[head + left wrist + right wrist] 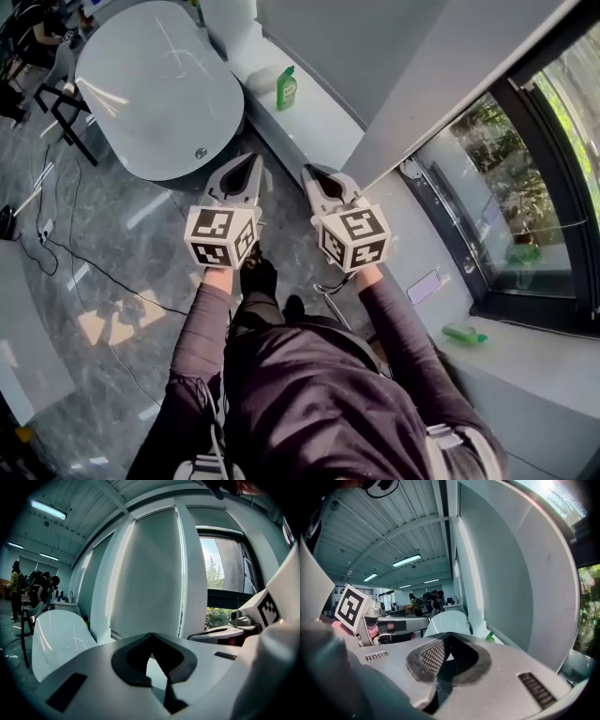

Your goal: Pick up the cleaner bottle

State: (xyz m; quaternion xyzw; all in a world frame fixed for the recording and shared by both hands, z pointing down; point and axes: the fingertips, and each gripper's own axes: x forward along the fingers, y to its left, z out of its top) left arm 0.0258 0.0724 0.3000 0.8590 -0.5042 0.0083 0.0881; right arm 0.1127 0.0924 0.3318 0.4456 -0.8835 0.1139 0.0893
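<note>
The cleaner bottle [286, 87], green with a pale label, stands upright on a white ledge [319, 122] beside the bathtub [159, 89]. In the right gripper view only the bottle's green top [490, 636] shows past the jaws. My left gripper [251, 159] and right gripper [309, 172] are held side by side over the dark floor, well short of the bottle and pointing toward it. Both have their jaws together with nothing between them. In their own views the left gripper [151, 636] faces the wall and blind, and the right gripper [447, 635] faces the tub.
A window [506, 178] with a grey sill runs along the right. A second green bottle [464, 333] lies on that sill. Cables [66, 248] trail over the marbled floor at left. People [33, 590] stand at desks far back.
</note>
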